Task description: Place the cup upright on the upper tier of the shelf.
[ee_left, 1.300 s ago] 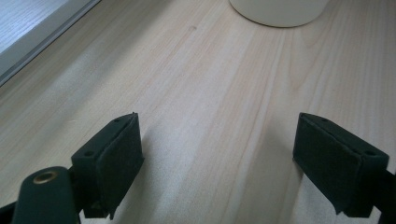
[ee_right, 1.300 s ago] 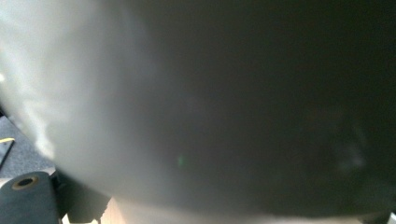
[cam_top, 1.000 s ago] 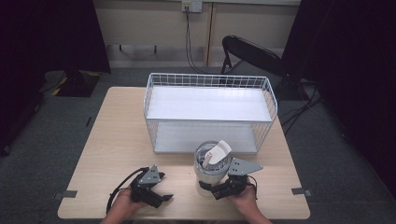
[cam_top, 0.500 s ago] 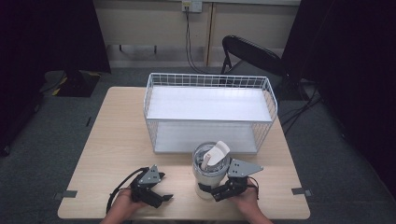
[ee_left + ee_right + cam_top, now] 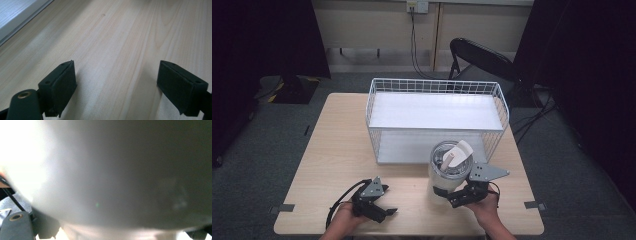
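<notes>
Currently the tumbler point(image 5: 449, 170), a smooth cylinder with a clear lid, stands upright, long axis vertical, near the table point(image 5: 327, 150) front edge. Right gripper point(image 5: 452, 196) clamps its base; left gripper point(image 5: 384, 210) rests spread apart.

The tumbler point(image 5: 449, 170) stands on the table point(image 5: 337, 150) before the basket point(image 5: 434, 117).

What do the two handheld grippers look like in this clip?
Both are black. The left gripper has two blocky jaws with flat dark pads, a brass-coloured rivet at a jaw base, and a black cable looping behind. The right gripper carries a grey three-cornered plate on top. No sleeves visible.
</notes>
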